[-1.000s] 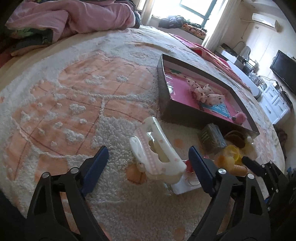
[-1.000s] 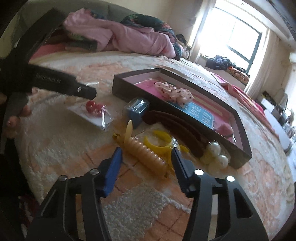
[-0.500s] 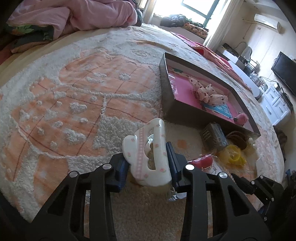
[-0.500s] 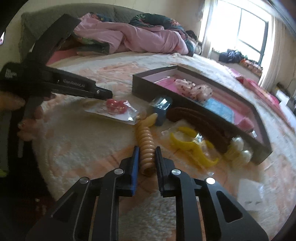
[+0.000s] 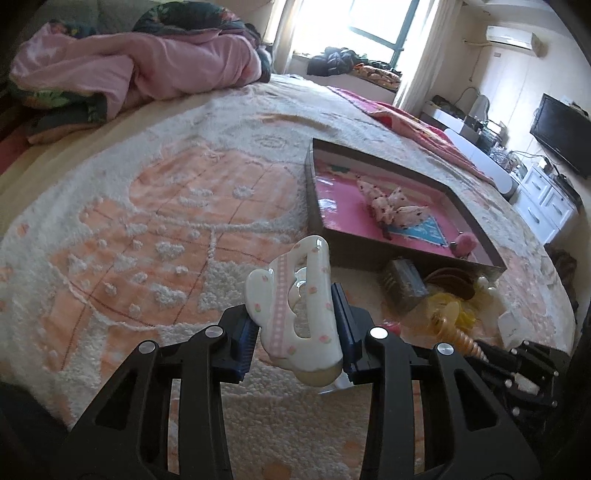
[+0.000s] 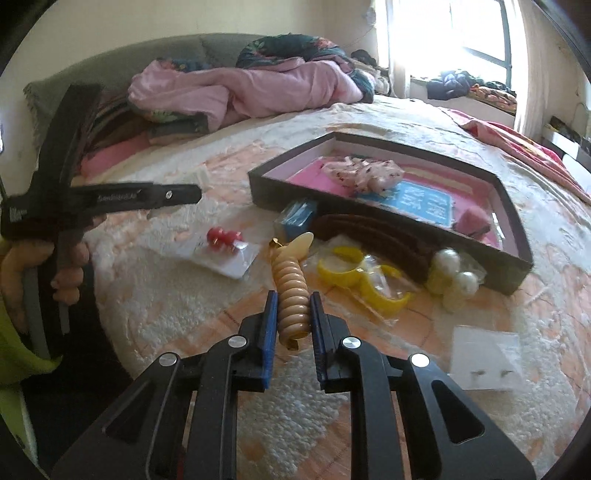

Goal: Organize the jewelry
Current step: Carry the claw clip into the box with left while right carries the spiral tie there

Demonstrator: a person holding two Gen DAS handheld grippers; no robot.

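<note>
Both tongs (image 5: 293, 328) (image 6: 293, 317) grip clips (white (image 5: 299, 306), beige (image 6: 293, 295)) between their pads.

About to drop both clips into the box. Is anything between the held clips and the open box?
Nothing visible blocks either. The left claw holds the white floral hair clip, with bare rug up to the dark shallow box. The right claw's beige ribbed clip would pass above the loose accessories lying before the box.

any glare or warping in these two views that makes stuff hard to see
Left wrist view: window blown out white, glare streak on the tray floor, edges bowed by fisheye. Right wrist view: window overexposed too, pearl beads slightly soft, corners vignetted black.
</note>
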